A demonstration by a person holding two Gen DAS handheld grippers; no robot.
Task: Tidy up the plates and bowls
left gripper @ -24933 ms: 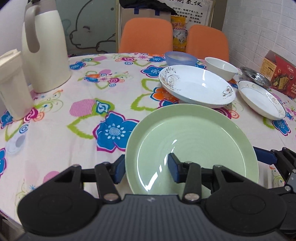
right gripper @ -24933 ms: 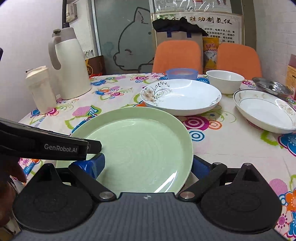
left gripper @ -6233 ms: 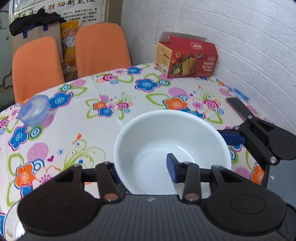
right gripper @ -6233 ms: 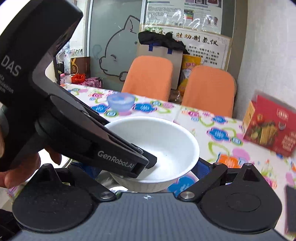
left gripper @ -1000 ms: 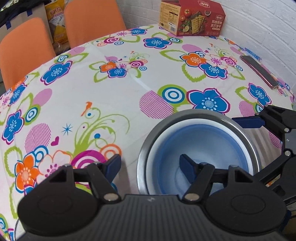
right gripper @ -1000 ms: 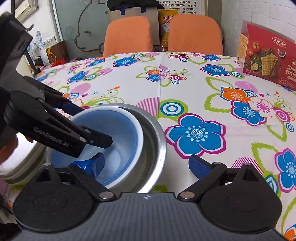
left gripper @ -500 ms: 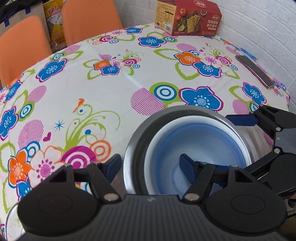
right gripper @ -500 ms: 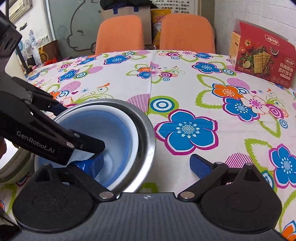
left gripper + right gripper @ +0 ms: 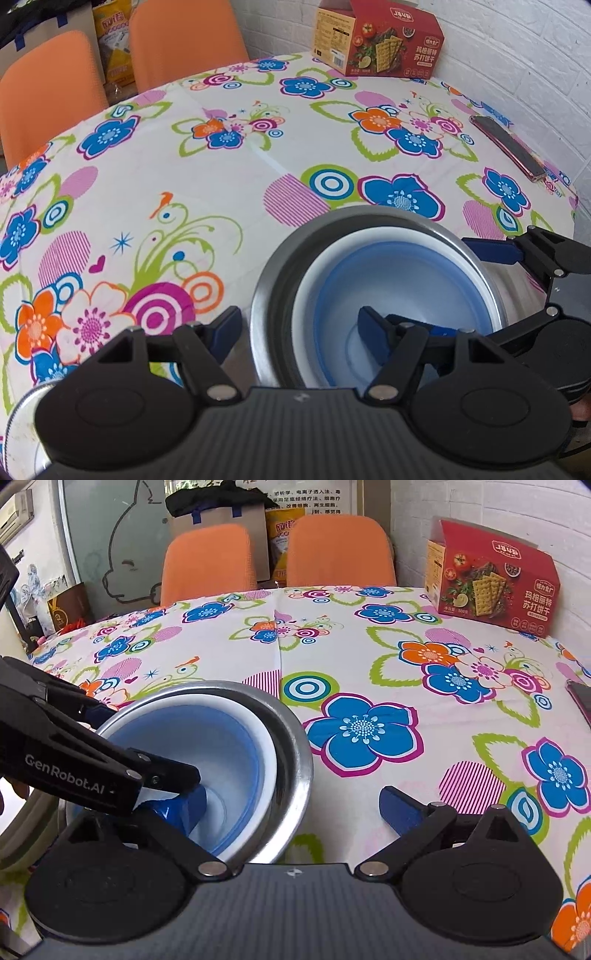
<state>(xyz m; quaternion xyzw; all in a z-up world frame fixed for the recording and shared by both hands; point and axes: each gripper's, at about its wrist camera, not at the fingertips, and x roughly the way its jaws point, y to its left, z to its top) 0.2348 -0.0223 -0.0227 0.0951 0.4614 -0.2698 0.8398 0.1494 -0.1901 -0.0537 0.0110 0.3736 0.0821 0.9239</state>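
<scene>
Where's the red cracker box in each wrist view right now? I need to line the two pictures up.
Left wrist: the red cracker box stands at top centre-right, at the table's far edge by the brick wall.
Right wrist: the same box is upper right, also at the far edge.
Shared landmark: the metal bowl holding the nested bowls.

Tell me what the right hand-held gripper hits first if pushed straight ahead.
Probably the metal bowl: the right hand-held gripper straddles its rim, one finger inside the blue bowl, one outside. Past that lies only floral tablecloth, though depth is hard to judge.
</scene>
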